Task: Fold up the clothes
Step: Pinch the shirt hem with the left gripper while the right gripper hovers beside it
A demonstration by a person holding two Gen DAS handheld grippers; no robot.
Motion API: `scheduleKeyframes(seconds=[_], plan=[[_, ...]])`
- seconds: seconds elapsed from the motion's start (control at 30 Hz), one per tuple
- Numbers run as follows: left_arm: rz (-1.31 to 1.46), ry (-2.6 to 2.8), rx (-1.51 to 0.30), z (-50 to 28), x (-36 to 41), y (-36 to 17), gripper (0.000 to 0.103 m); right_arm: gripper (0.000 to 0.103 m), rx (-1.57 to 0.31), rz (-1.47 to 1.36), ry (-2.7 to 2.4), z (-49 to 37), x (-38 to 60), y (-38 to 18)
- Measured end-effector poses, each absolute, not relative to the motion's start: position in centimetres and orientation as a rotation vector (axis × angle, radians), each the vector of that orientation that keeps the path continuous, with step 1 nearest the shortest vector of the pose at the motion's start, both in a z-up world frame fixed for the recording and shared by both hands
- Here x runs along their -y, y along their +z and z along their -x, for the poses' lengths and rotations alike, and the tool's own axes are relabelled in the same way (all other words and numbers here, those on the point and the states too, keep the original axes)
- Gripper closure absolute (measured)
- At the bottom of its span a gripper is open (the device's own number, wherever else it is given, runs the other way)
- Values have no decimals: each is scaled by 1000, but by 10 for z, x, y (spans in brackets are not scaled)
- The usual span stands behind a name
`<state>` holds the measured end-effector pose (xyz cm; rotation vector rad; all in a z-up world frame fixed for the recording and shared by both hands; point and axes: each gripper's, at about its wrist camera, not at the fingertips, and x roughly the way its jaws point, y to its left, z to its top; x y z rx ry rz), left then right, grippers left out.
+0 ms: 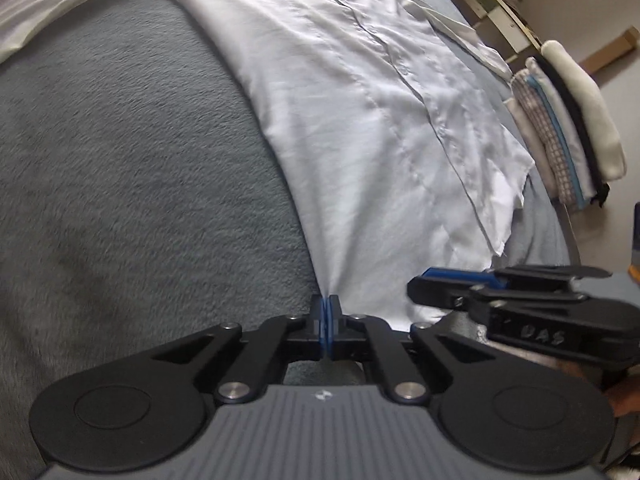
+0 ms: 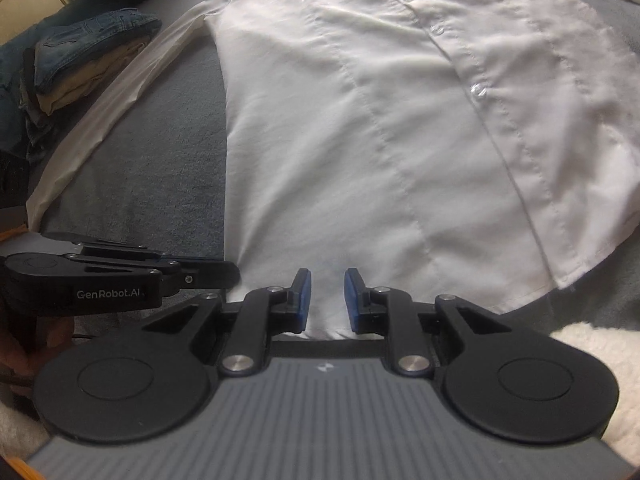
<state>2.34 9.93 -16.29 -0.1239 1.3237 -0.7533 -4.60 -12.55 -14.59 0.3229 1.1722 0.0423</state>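
A white button-up shirt (image 2: 380, 120) lies spread flat, front up, on a grey blanket (image 2: 160, 168); it also shows in the left wrist view (image 1: 360, 128). My left gripper (image 1: 329, 312) is shut on the shirt's bottom hem corner. My right gripper (image 2: 327, 296) is open, its blue pads on either side of the hem edge just to the right of the left one. The right gripper shows in the left wrist view (image 1: 424, 284), and the left gripper shows in the right wrist view (image 2: 228, 270).
A stack of folded clothes (image 1: 568, 128) stands at the blanket's right edge. A pile of folded jeans and tan clothes (image 2: 84, 56) lies at the far left. The shirt's sleeve (image 2: 104, 120) stretches out to the left. A fluffy white cloth (image 2: 592, 360) lies near right.
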Motion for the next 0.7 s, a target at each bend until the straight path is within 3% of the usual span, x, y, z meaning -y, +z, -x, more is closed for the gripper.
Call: scheduleKeyframes(seconds=[0.17,0.23,0.33,0.4,0.47,0.53,0.7], plan=[[142,-755,-1321,-18,-101,-162,97,85,-1205,-265,31,44,117,-153],[153,-762,-1318,-16,-102,-161,81,84,-1184,-269,29,47,117,-147],[161,-788,-1307,-14,-103,-159,70,84,-1167,-264,27,51,116,-142],[150,-808,-1312,-13,-100,-161,72,84,-1186,-249,34,50,112,-146],[130,-822,-1325,-12,-97,-166,81,84,-1209,-231,47,47,107,-150],[117,-832,-1339,-11,-95,-170,99,84,-1219,-217,50,46,105,-152],[149,-840,-1350,-10,-99,-178,102,84,-1231,-217,48,46,104,-153]])
